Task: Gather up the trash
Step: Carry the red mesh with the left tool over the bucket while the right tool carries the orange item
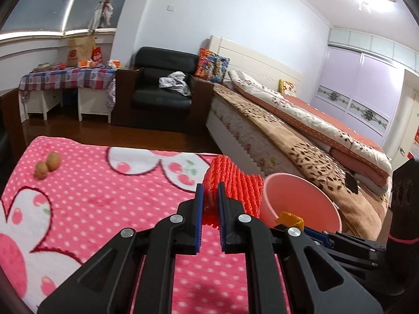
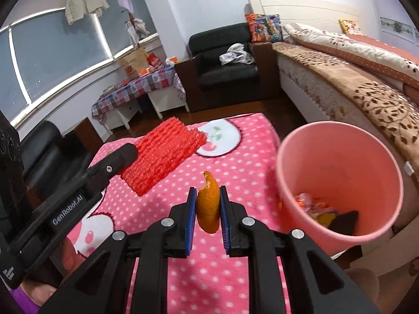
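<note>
Orange peel [image 2: 208, 204] pinched upright in right gripper [image 2: 208, 196], just left of pink bin [image 2: 309, 162]. Red foam net [image 1: 233, 188] clamped in left gripper [image 1: 210, 196], also left of bin, above pink blanket [image 1: 91, 196]. Two walnuts [image 1: 48, 164] far left of bin.

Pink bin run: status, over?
Left gripper shut on red foam net. Right gripper shut on orange peel. Pink bin open, nothing blocking.

Fleecy matt pink blanket [image 2: 235, 157] spread beneath, ribbed red foam netting [image 2: 162, 154] seen above it, pitted orange peel [image 2: 208, 206], smooth, probably plastic pink bucket [image 2: 314, 141] beside the blanket, glossy black leather armchair [image 1: 162, 83] beyond it
</note>
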